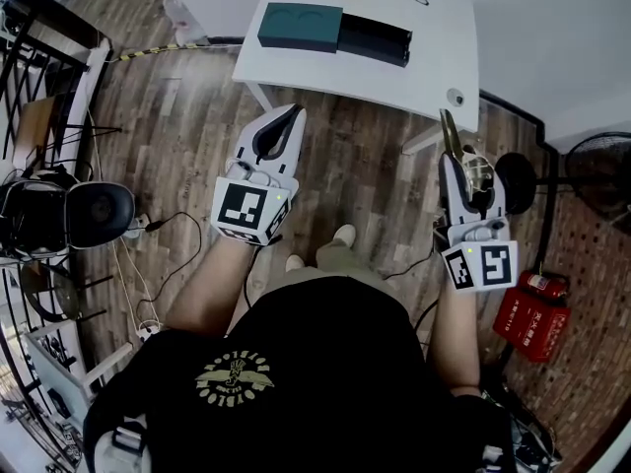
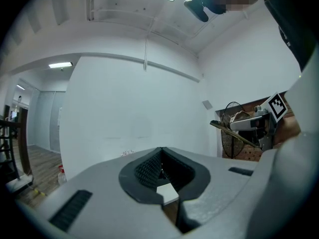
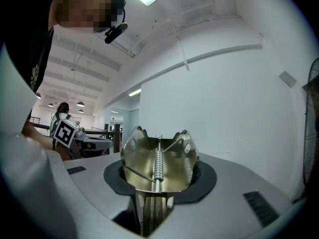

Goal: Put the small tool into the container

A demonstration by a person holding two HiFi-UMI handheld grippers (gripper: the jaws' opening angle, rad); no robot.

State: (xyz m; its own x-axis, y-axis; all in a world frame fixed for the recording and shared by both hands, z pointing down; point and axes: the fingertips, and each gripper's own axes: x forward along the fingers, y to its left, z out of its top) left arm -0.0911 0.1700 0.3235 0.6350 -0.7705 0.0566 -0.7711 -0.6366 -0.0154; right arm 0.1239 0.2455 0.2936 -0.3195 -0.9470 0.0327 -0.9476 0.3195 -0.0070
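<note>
Right claw [image 3: 158, 183] is partly closed, its pads clamped on the lower part of the tool [image 3: 159, 153], a shiny sheet-metal piece with a coil spring down its middle. The tool stands up between the jaws with its scalloped, pierced top well clear of them. Left claw [image 1: 293, 116] is closed with nothing in it, level with the right one and well apart from it.

Both claws hang over the floor in front of the person, short of the table [image 1: 394, 77]. The container [image 1: 301, 26] lies on the far part of that table: a teal part with two round hollows, touching a black part beside it. Which part is meant to take the tool I cannot tell from here.

Since the tool is springy and held only by its base, the grip should likely stay as firm as it is; squeezing harder may fold it or make it twist. Bring it in above the table edge rather than at it, stop over the container, and lower until the tool rests inside before parting the jaws. The empty claw could steady the container if it slides.
</note>
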